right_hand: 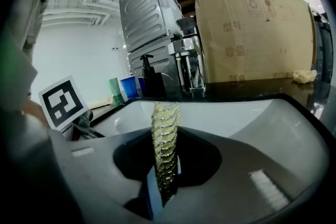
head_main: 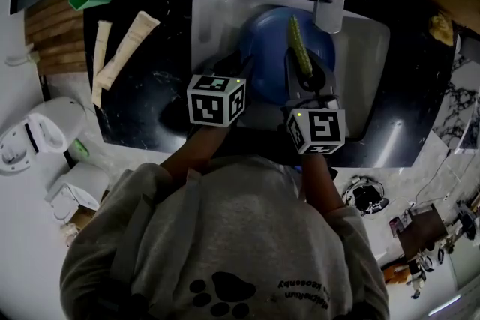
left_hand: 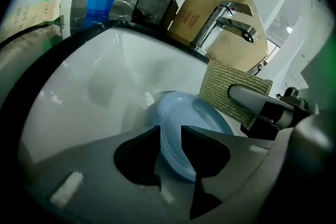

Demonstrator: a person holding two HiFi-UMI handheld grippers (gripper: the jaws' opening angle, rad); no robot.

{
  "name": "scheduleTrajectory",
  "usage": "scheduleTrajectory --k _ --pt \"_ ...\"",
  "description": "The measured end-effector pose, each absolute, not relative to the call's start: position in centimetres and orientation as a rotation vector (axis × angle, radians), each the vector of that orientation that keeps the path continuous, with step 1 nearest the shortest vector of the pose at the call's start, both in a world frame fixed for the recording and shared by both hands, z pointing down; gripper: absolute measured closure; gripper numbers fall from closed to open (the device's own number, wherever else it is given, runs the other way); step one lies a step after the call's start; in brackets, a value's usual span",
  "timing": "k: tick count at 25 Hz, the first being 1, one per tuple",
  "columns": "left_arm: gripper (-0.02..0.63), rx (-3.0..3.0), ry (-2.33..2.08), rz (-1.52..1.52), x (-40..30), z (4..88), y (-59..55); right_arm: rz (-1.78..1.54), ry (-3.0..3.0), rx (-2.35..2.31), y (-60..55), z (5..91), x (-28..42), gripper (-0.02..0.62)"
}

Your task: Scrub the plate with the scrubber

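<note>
We see a round pale-blue plastic plate (left_hand: pixel 195 119) with a smooth glossy face, a yellow-green scrubber pad (right_hand: pixel 165 139) of coarse ribbed weave, a glossy white sink basin (left_hand: pixel 89 92), a polished black speckled desk (head_main: pixel 159 97), a shiny chrome metal tap (left_hand: pixel 233 26) and a matt brown cardboard box (right_hand: pixel 252 39).

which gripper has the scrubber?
The right gripper: its jaws are shut on the yellow-green scrubber. The left gripper has its jaws apart, with only the rim of the blue plate between them.
</note>
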State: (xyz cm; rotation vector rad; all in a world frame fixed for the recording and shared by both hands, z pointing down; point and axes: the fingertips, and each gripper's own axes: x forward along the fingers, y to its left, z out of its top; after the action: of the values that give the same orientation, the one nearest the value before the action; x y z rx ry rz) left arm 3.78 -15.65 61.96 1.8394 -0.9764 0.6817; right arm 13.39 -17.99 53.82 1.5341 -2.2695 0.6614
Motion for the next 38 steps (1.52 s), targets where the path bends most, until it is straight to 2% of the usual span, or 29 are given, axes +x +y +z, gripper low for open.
scheduleTrajectory --k 11,29,34,38 --pt "0.475 1.629 -1.009 0.684 2.5 64.2 -15.0 0.688 -2.271 1.541 -18.7 54.2 13.4 0.525" --pt "0.477 1.395 -0.943 0.687 4.4 66.7 -12.8 0.714 -2.265 1.602 -19.2 54.2 14.6 0.525" --pt "0.558 1.337 -0.935 0.697 4.6 67.6 -12.8 0.705 -2.27 1.622 -19.0 53.6 14.9 0.525" --pt "0.574 1.318 -0.907 0.635 5.0 67.6 -12.9 0.686 -2.269 1.646 -18.4 52.8 15.3 0.525"
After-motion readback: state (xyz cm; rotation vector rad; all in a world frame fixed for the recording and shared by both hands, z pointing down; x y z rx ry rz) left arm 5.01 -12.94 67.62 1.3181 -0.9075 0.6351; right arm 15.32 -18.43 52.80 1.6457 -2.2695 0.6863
